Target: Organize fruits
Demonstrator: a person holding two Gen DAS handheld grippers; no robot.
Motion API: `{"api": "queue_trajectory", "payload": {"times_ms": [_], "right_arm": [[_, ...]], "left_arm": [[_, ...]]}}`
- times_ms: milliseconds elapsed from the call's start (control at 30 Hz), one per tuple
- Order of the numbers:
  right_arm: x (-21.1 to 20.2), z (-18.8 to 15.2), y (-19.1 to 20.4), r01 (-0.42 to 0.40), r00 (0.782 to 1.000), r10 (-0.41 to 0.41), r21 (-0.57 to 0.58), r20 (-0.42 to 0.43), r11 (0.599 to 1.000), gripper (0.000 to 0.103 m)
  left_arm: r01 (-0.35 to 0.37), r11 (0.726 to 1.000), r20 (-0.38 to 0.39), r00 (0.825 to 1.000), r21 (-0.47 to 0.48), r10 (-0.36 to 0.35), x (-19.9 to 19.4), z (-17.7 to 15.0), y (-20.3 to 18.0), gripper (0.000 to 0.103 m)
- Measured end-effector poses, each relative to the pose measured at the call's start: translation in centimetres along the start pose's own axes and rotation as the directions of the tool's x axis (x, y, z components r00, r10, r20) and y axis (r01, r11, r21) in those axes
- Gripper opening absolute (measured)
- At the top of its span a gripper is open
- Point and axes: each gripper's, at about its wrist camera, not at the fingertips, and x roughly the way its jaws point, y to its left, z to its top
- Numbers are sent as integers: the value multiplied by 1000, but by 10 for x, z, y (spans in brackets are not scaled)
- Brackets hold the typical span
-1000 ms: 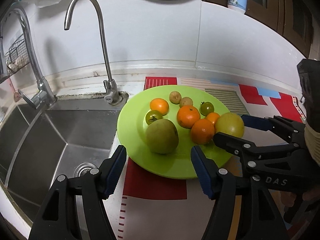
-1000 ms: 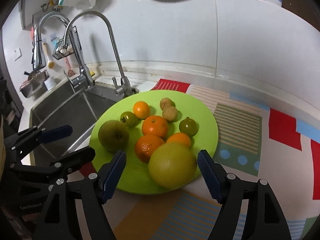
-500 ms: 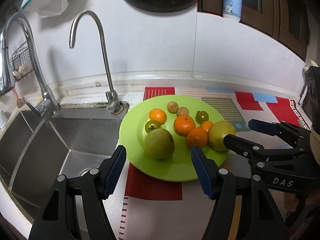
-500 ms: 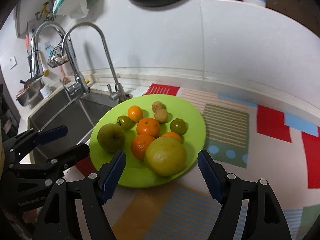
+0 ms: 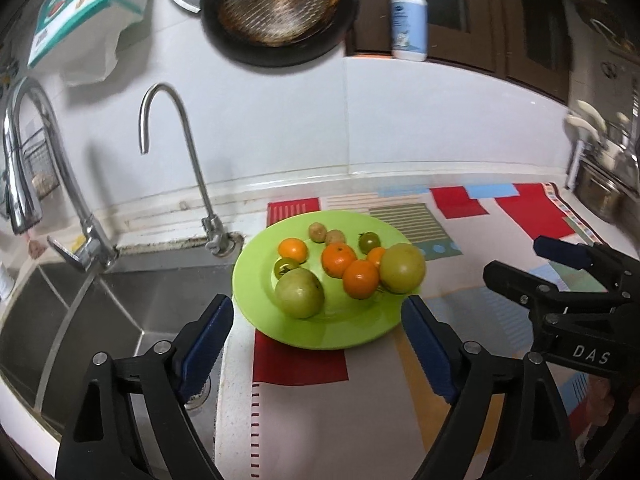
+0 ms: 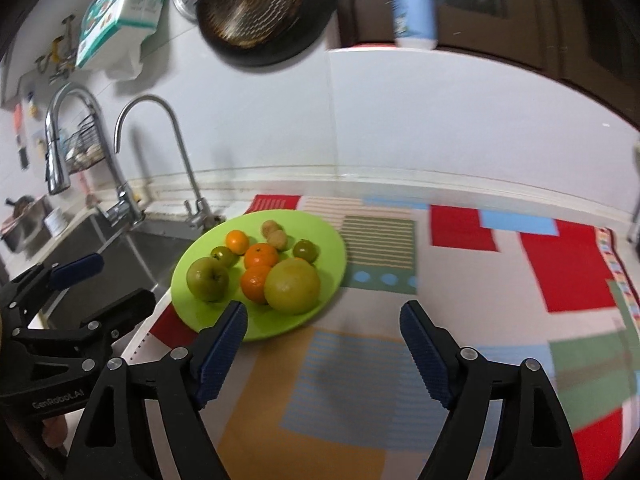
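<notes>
A lime green plate (image 5: 320, 332) (image 6: 332, 240) sits on a patterned mat beside the sink. It holds a green apple (image 5: 299, 293) (image 6: 207, 279), a large yellow-green citrus (image 5: 402, 268) (image 6: 292, 286), several oranges (image 5: 360, 279) (image 6: 261, 255), small green fruits (image 5: 369, 241) and two brown ones (image 5: 318, 232). My left gripper (image 5: 318, 350) is open and empty, just short of the plate's near rim. My right gripper (image 6: 322, 354) is open and empty, back over the mat to the plate's right; it also shows in the left wrist view (image 5: 552, 258).
A steel sink (image 5: 100, 312) lies left of the plate with a thin tap (image 5: 188, 168) and a larger faucet (image 5: 32, 184). The colourful mat (image 6: 460, 320) covers the counter. A pan (image 5: 276, 8), tissue box (image 5: 84, 4) and lotion bottle (image 5: 408, 16) are up by the back wall.
Both grippers have drawn back and up from the plate; the fruits look smaller and more of the wall shows. The right gripper also shifted right, off the large citrus. The fruits have not moved.
</notes>
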Motion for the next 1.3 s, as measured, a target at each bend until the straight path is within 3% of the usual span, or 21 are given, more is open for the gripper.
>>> {"api": "queue_trajectory", "payload": {"times_ms": [367,933,1300], "right_arm": [[-65,-26,-8,100,994,-103,52,41,994,84],[-168,-79,-20,118,986,-124,57,108,991,86],[-220,-105,-19,136,980,-142,49,142,989,86]], "left_arm": [[2,1000,59,998,1,-2,-44,-11,-19,96],[-29,999,110,993,-13,31,-147,-52,-70,103],[-40,999,139,989,-6,40,-193,-75,-87,103]]}}
